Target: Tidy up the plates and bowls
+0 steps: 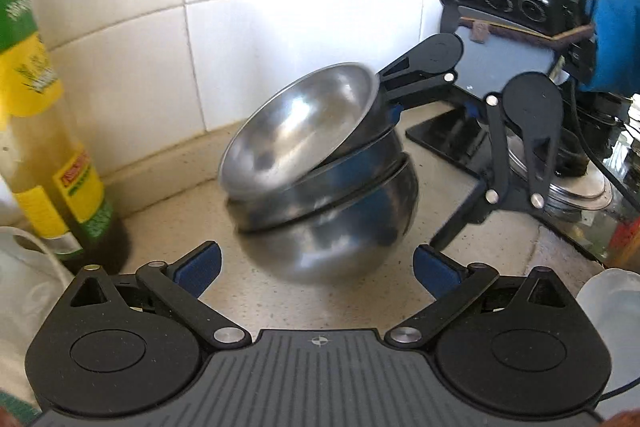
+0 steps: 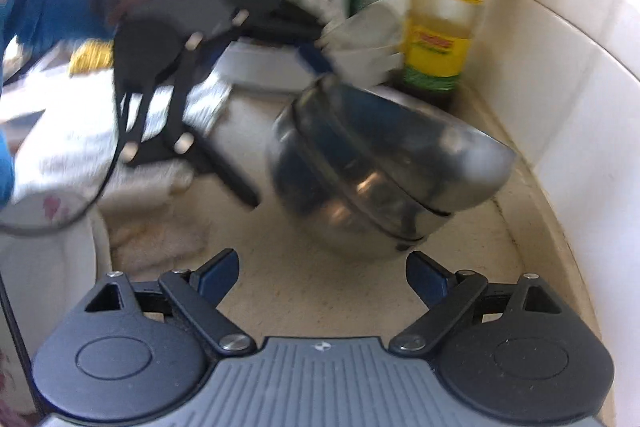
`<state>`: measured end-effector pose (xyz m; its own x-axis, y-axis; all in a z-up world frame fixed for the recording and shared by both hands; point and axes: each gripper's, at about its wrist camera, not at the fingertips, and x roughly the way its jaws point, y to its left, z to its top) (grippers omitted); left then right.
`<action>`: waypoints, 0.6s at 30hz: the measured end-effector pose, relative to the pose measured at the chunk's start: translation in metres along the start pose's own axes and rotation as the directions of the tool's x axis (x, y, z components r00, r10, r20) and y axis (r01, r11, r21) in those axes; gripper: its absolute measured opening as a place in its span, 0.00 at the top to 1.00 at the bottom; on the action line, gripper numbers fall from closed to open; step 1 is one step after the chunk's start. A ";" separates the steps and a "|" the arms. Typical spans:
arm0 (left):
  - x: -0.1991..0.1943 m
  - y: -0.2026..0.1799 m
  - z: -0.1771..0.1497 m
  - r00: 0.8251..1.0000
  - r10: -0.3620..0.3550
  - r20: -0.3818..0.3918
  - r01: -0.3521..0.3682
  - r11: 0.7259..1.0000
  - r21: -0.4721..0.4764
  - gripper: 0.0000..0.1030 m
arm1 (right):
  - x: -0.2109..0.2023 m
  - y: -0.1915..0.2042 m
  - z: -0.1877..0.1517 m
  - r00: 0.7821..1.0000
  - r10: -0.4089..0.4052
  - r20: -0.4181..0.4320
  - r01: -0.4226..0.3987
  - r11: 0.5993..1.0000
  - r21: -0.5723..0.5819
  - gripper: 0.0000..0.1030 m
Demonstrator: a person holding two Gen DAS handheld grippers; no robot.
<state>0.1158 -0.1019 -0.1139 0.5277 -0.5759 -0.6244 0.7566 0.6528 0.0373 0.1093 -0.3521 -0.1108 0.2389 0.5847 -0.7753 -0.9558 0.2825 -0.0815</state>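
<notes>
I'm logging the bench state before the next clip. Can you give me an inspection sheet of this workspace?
Surface: speckled beige counter, meeting a white tiled wall.
Job's things: three nested steel bowls, stack tilted; metal plates stacked further off.
Clutter: oil bottle beside the bowls; white cloth; translucent cup.
Grippers: left gripper open, nothing between its pads; right gripper open, empty.
Cables: black cable by the right gripper.
Surroundings: blue sleeve; the rest is too blurred.

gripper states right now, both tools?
Left tool: open, holding nothing; the stack of steel bowls sits ahead of its pads.
Right tool: open, holding nothing; the same stack lies ahead of it.
</notes>
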 end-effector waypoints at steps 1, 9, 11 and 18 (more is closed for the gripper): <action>-0.002 -0.001 -0.001 1.000 0.008 0.005 -0.008 1.000 0.002 0.00 | 0.001 0.004 0.001 1.000 0.005 -0.021 -0.005 1.000 -0.018 0.11; -0.024 -0.017 0.001 0.999 0.044 0.011 -0.045 0.990 0.131 0.00 | -0.068 -0.043 -0.013 0.990 -0.040 0.138 -0.014 0.928 0.372 0.11; -0.034 -0.013 -0.006 0.998 0.055 0.021 -0.056 0.993 0.102 0.00 | -0.082 -0.067 -0.024 0.961 -0.063 0.270 -0.094 0.841 0.533 0.10; -0.029 -0.002 -0.003 0.997 0.019 0.071 -0.014 0.997 -0.072 0.01 | -0.005 -0.095 -0.030 0.980 -0.021 0.199 -0.151 0.576 0.803 0.22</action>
<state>0.0984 -0.0850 -0.0979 0.5684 -0.5969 -0.5662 0.7191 0.6948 -0.0105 0.1938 -0.4050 -0.1184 0.2886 0.7184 -0.6330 -0.4493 0.6854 0.5730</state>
